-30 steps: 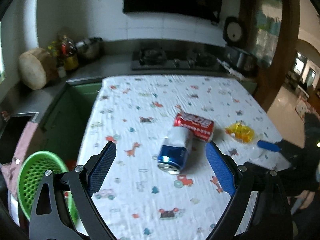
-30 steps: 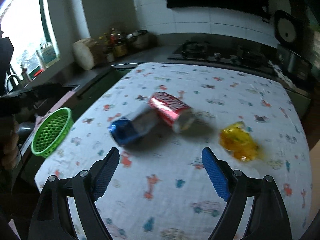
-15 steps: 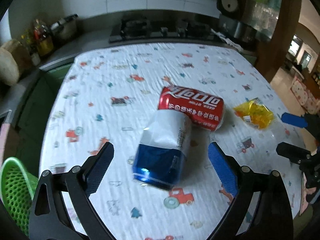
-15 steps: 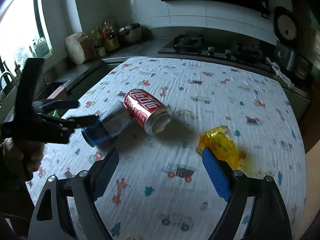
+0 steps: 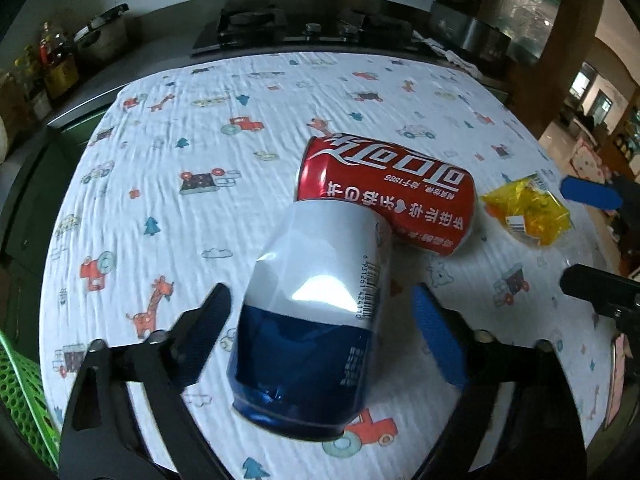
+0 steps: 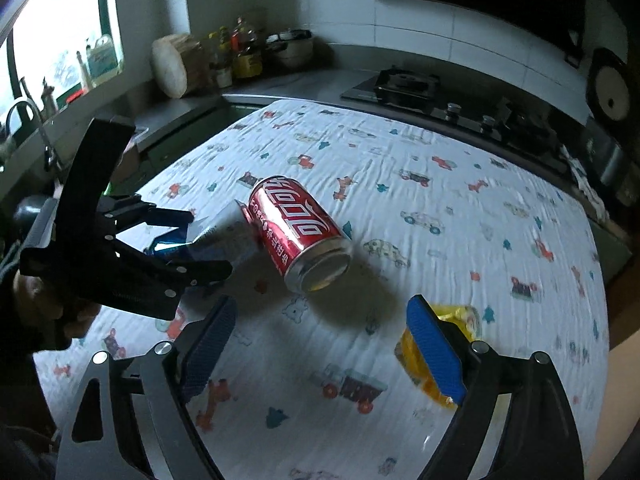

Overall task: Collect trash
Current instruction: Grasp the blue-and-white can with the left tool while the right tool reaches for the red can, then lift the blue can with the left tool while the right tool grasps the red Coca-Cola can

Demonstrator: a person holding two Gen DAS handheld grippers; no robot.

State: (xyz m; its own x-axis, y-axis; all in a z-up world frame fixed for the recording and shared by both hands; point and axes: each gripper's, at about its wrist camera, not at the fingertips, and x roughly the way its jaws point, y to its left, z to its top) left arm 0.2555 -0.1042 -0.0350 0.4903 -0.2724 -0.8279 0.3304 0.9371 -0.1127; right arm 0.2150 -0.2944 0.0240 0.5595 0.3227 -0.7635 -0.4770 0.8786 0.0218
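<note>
Now the left tool [image 5: 320, 328] is spread astride the blue-and-white can [image 5: 316, 320] lying on the worktop [image 5: 160, 184], jaws just narrowing, not touching. Risk: can rolls, nudging the touching red can [image 5: 388, 192]. Right tool [image 6: 320, 344] spread, empty, beside the yellow wrapper [image 6: 414, 354].

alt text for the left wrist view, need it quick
The open left gripper straddles a dented blue and white can lying on a cartoon-print tablecloth, not pressing it. A red can touches its far end; a yellow wrapper lies right.

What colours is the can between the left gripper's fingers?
White and blue can; clearest in left wrist view.
</note>
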